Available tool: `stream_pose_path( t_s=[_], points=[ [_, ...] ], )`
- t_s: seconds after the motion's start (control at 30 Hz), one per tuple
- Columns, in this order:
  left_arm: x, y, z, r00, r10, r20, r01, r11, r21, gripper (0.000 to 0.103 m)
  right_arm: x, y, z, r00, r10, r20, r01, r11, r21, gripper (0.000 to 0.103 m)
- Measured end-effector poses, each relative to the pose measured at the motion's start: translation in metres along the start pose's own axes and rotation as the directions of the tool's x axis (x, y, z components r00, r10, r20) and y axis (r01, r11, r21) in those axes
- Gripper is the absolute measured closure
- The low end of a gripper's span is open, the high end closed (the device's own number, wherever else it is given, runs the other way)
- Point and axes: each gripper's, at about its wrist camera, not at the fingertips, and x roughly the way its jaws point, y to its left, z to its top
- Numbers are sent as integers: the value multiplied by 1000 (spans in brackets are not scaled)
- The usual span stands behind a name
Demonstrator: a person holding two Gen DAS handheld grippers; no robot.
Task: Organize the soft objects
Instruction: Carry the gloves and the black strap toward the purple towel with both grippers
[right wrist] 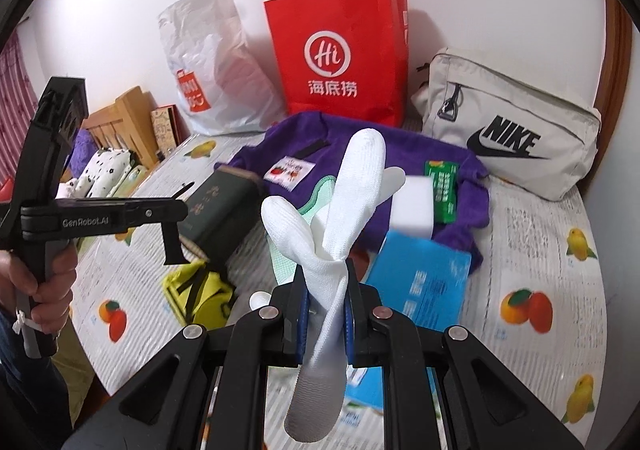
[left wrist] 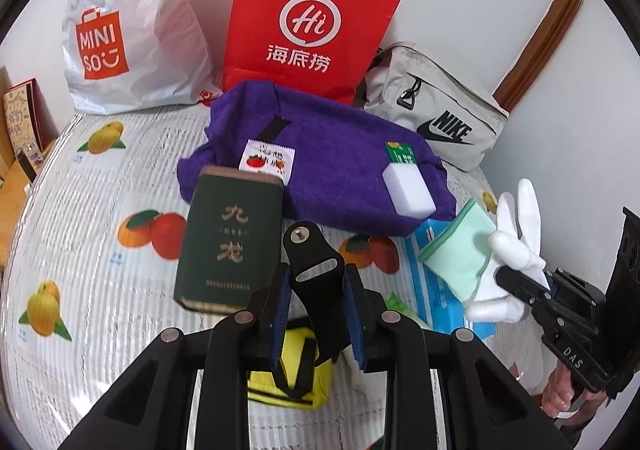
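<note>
My right gripper (right wrist: 326, 282) is shut on a white glove with a mint-green cuff (right wrist: 340, 210) and holds it above the table; the glove (left wrist: 508, 250) also shows at the right of the left wrist view, in that gripper (left wrist: 520, 282). My left gripper (left wrist: 316, 282) is shut on a black strap piece (left wrist: 316, 266) attached to a yellow pouch (left wrist: 292, 378) below it; in the right wrist view the gripper (right wrist: 176, 238) hangs above the pouch (right wrist: 200, 294). A purple sweater (left wrist: 332, 170) lies behind, with a white sponge (left wrist: 408, 190) on it.
A dark green box (left wrist: 228, 238) lies left of the sweater, a blue packet (right wrist: 424, 282) to its right. A red paper bag (left wrist: 312, 22), a white Miniso bag (left wrist: 120, 34) and a grey Nike bag (left wrist: 440, 114) stand along the wall. The fruit-print tablecloth (left wrist: 100, 230) covers the table.
</note>
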Motion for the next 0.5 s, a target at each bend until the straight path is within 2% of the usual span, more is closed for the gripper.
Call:
stream_pose_path(
  t_s=[0.5],
  points=[
    [28,15,49,1000,10,14,-10,1000,8,78,53,-36,68,998,-63,8,63,997,36,89]
  ],
)
